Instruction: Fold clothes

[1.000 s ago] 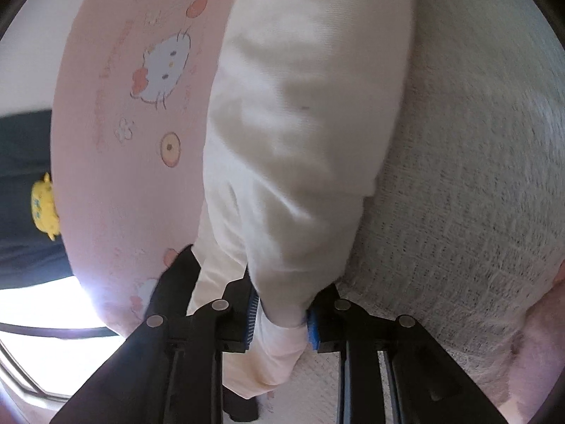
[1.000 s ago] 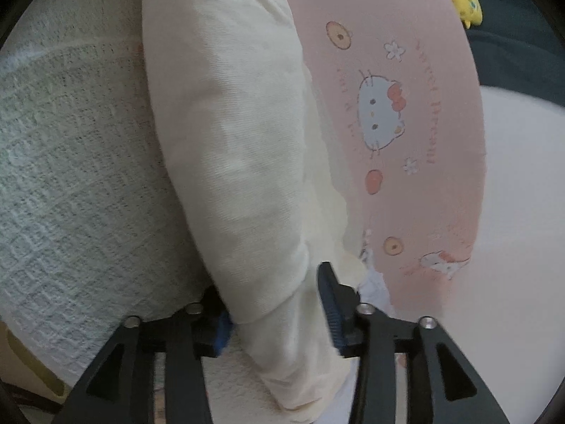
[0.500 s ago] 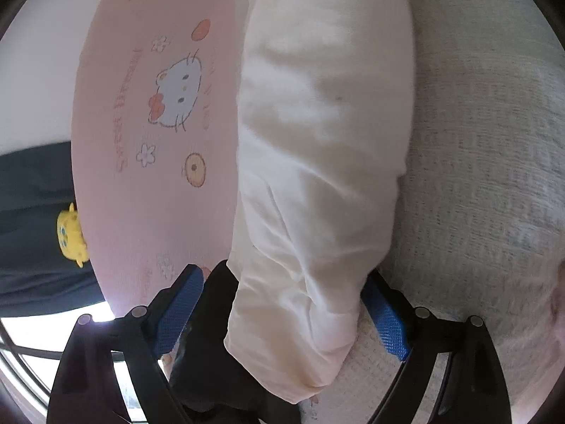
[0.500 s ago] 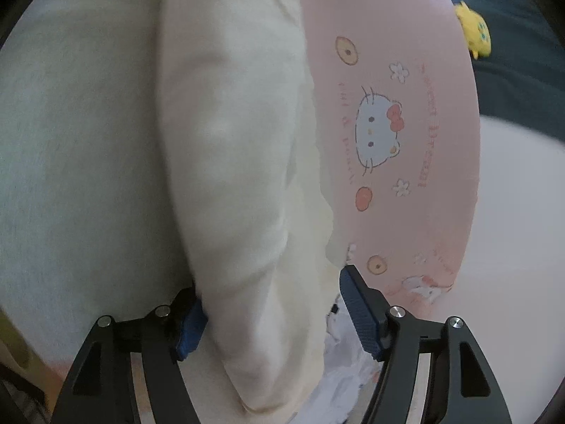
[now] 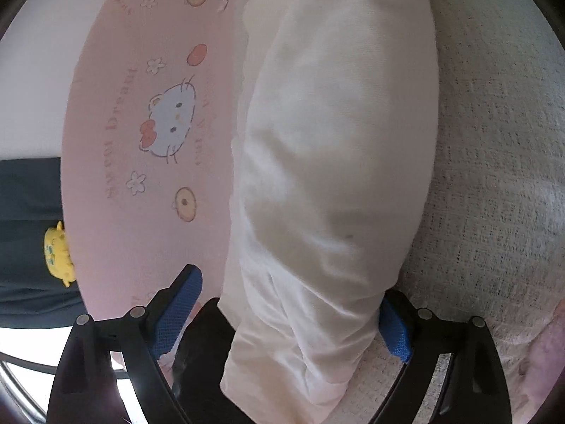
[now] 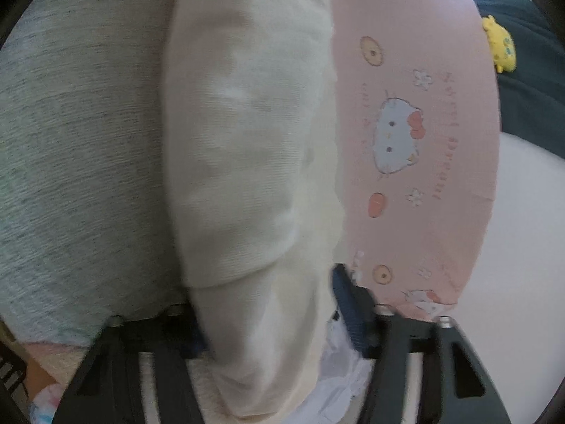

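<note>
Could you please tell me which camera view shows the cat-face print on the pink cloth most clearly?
The left wrist view: the cat-face print is sharp there, whiskers and red bow distinct. The right wrist view also shows it whole, but motion blur softens its outlines.

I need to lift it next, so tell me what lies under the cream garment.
The cream garment overlaps a pink printed cloth on one side and a white knit blanket on the other. Whatever lies directly beneath its middle is covered and cannot be seen.
</note>
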`<state>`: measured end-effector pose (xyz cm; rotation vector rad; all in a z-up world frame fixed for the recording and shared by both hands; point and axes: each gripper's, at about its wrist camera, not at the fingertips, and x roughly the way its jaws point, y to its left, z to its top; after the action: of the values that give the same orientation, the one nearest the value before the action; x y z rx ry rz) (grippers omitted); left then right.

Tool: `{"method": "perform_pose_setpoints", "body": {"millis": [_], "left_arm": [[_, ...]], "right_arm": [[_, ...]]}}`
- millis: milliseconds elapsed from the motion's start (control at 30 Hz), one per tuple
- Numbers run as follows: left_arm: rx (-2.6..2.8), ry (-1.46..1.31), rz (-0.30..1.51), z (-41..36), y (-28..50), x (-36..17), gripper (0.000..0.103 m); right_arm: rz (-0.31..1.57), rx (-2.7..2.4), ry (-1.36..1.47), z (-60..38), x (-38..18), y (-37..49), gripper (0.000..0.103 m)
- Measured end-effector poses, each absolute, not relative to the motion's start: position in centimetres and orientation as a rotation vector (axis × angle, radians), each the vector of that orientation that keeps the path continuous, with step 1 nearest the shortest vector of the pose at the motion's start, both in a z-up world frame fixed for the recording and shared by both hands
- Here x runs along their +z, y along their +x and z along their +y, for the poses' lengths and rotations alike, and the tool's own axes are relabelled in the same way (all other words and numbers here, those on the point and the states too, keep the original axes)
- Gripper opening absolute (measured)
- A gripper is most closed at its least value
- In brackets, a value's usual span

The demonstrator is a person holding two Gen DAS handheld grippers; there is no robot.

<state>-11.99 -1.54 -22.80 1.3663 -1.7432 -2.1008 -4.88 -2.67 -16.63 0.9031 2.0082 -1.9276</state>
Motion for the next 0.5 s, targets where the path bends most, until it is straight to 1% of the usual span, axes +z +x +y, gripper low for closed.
{"method": "perform_pose_setpoints", "body": {"millis": [33, 67, 100, 167, 233, 400, 500], "left_arm": [[-2.116, 1.387, -1.735, -1.7, -12.0, -22.7, 0.082], [-2.138, 1.433, -1.704, -2.0, -12.2, -22.5, 0.077], [-2.165, 1.49, -1.659, -2.3, -12.5, -22.3, 0.067], [-2.213, 1.596, -1.561, -2.9, -13.1, -21.8, 0.062], [-2.26, 1.694, -1.453, -3.4, -13.8, -21.4, 0.051], [-2.369, 1.935, -1.109, -5.9, -16.5, -20.4, 0.049], [-2.388, 2.049, -0.932, -7.2, -18.2, -19.8, 0.049]], "right_arm": [[1.992, -1.921, 0.916, -2.7, -16.7, -4.8, 0.037], [1.981, -1.934, 0.912, -2.6, -16.7, -4.7, 0.036], [1.959, -1.939, 0.923, -2.6, -16.6, -4.8, 0.036], [1.866, -1.962, 0.989, -2.5, -15.8, -5.5, 0.035], [1.772, -1.984, 1.06, -2.5, -15.1, -6.3, 0.035], [1.569, -1.958, 1.204, -1.4, -14.3, -8.0, 0.035], [1.399, -1.93, 1.321, -0.2, -13.4, -9.8, 0.035]]}}
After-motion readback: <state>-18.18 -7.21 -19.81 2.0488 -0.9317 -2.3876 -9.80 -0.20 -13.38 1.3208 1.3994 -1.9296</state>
